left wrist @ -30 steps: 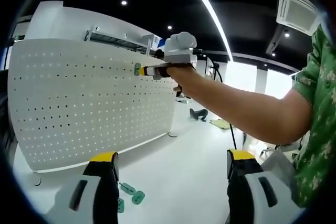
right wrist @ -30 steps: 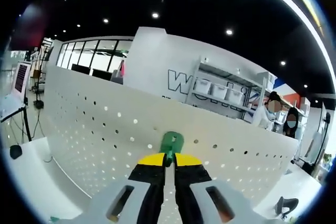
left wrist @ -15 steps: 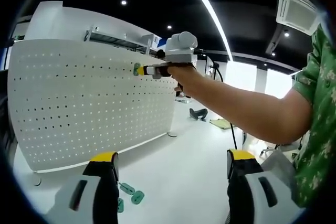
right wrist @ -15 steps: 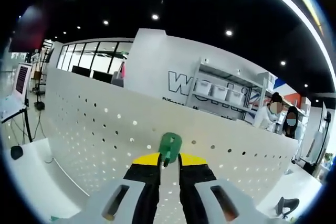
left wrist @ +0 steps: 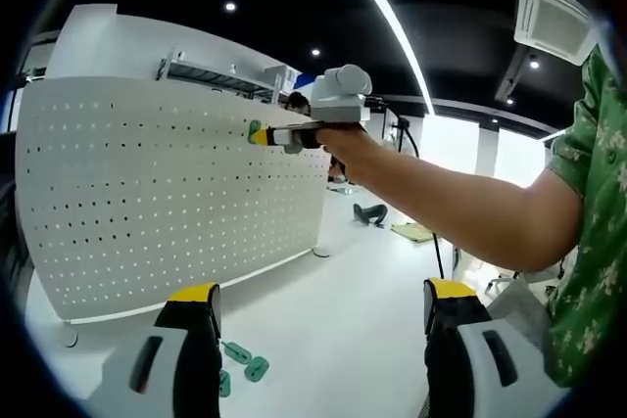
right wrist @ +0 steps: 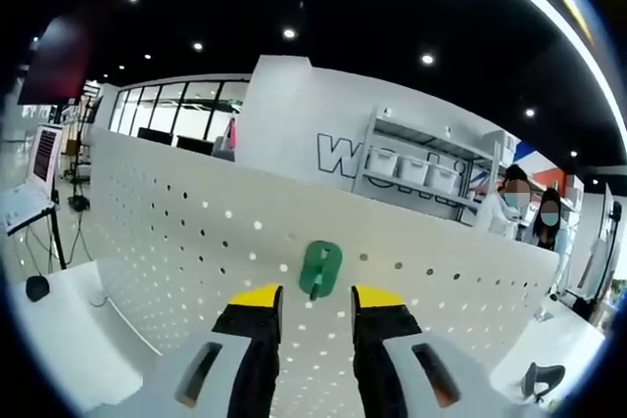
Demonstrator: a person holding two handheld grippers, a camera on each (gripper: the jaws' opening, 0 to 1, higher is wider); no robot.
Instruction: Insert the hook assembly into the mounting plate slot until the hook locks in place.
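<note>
A green hook [right wrist: 319, 269] sits on the white pegboard [right wrist: 176, 242] near its top edge. My right gripper [right wrist: 315, 299] is open just below it, one yellow-tipped jaw on each side, not touching it. In the left gripper view that same right gripper [left wrist: 263, 134] is held out by a person's arm at the pegboard [left wrist: 147, 193], with the green hook [left wrist: 254, 129] at its tip. My left gripper [left wrist: 313, 305] hangs open low over the white table, its jaws wide apart with nothing between them.
Spare green hooks [left wrist: 245, 364] lie on the white table [left wrist: 333, 320] beside my left jaw. The person's arm [left wrist: 451, 203] and green patterned sleeve [left wrist: 593, 183] cross the right side. Shelving with bins [right wrist: 411, 168] and two people [right wrist: 529, 217] stand behind the board.
My right gripper's jaws have opened and let go of the green hook, which stays on the pegboard. The gripper has drawn back a little. The left gripper has not moved.
</note>
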